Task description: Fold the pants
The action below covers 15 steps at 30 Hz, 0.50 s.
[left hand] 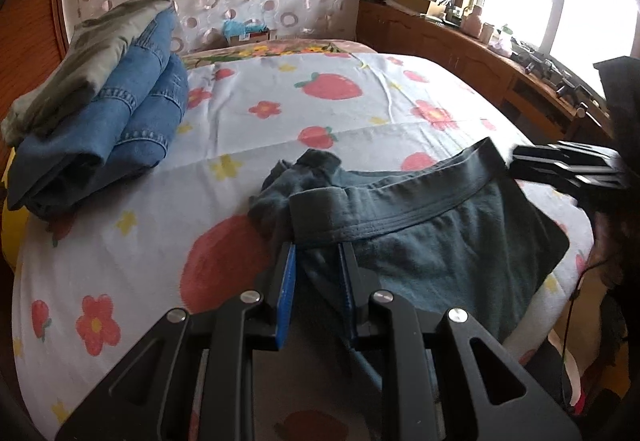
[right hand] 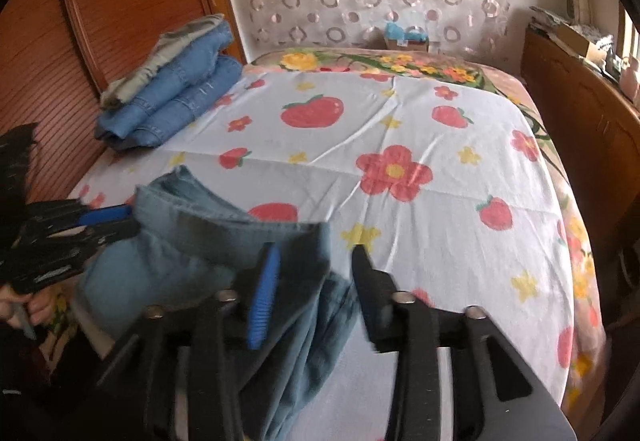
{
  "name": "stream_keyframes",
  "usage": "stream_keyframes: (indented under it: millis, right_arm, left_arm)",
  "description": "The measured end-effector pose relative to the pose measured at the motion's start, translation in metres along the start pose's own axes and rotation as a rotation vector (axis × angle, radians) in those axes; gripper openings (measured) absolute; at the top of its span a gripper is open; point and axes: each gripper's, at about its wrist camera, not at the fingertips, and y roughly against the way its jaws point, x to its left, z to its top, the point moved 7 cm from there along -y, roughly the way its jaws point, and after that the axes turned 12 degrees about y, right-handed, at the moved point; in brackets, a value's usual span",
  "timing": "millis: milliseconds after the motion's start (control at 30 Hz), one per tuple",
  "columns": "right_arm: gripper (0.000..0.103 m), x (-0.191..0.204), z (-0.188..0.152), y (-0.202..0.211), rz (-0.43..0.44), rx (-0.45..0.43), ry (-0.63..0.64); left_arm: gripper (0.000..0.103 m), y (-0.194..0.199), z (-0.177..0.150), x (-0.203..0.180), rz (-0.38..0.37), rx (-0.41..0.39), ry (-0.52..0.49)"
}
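Observation:
Grey-blue pants [left hand: 420, 241] lie at the near edge of the bed, waistband towards the far side. In the left wrist view my left gripper [left hand: 316, 249] is shut on the left end of the waistband, with cloth bunched between its blue pads. My right gripper [left hand: 516, 157] shows at the waistband's right end. In the right wrist view the pants [right hand: 192, 253] hang lifted and blurred. My right gripper [right hand: 316, 249] stands with its jaws apart, cloth draped loosely between them against the blue-padded finger. My left gripper [right hand: 128, 217] grips the far corner there.
A stack of folded blue jeans and an olive garment [left hand: 100, 113] sits at the far left of the bed. The white sheet with strawberries and flowers [left hand: 320, 113] covers the bed. A cluttered wooden sideboard [left hand: 460, 41] runs along the right under a window. A hand [right hand: 28, 309] holds the left gripper.

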Motion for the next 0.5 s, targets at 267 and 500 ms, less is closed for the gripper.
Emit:
stream_keyframes:
  millis: [267, 500]
  right_arm:
    - [0.042, 0.031, -0.035, 0.027, 0.023, 0.013, 0.042]
    - [0.024, 0.034, -0.059, 0.026, 0.035, 0.043, 0.023]
  left_arm:
    - [0.021, -0.005, -0.005, 0.002, 0.003, 0.0, -0.008]
    - [0.029, -0.007, -0.006, 0.004, -0.006, -0.009, -0.009]
